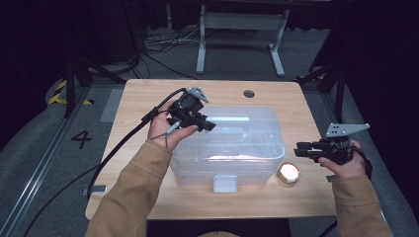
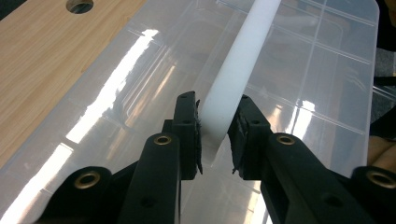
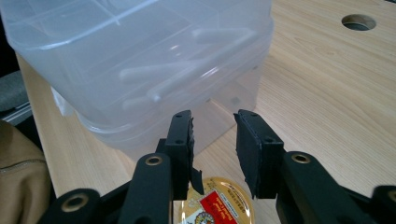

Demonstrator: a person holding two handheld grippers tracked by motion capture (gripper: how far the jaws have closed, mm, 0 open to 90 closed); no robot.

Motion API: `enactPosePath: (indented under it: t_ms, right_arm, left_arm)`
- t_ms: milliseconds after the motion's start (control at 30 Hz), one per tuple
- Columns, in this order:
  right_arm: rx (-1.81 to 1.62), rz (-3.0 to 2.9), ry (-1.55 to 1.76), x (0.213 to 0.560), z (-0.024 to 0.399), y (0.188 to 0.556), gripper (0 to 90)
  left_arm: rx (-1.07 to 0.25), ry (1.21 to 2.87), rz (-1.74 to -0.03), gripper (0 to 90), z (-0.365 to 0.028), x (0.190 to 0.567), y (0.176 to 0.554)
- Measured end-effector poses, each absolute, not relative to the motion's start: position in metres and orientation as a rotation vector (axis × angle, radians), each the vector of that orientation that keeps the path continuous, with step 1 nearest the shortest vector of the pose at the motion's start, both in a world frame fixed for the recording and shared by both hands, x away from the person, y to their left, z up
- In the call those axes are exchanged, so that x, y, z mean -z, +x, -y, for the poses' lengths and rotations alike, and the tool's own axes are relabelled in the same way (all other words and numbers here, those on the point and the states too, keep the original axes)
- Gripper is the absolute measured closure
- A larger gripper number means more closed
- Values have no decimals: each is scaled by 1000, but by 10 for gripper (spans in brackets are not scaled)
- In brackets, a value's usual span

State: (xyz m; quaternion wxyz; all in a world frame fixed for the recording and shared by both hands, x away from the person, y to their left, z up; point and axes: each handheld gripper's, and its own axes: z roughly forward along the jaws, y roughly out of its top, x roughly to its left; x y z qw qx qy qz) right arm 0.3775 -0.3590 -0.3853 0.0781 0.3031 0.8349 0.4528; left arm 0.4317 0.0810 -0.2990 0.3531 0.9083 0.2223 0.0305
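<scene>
A clear plastic box (image 1: 247,148) with a lid stands in the middle of the wooden table (image 1: 143,98). A white bar handle (image 2: 243,51) runs along the lid (image 2: 322,70). My left gripper (image 2: 217,105) reaches over the box's left side (image 1: 207,123), and its pads press on the near end of that handle. My right gripper (image 1: 301,150) hovers low at the box's right, open with nothing between its jaws (image 3: 215,121). Just under its jaws lies a small round tin (image 3: 219,205) with a yellow and red label, beside the box's front right corner (image 1: 288,173).
A white latch (image 1: 225,183) sits at the middle of the box's front wall. Pale stick-like items (image 3: 159,74) show through the box wall. A round hole (image 1: 249,93) pierces the table's far side. Bare wood lies right of the box.
</scene>
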Motion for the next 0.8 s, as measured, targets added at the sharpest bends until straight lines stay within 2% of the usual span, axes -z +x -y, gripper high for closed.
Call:
enactPosePath:
  t_ms: [367,800]
  right_arm:
    - [-1387,-2506,860,379,351,374,669]
    - [-1421,-2518,849,379,349,375,667]
  left_arm:
    - [-114,2358,-584,742,-80,290,437]
    - [-92,2343,-610,738,-81,280,451]
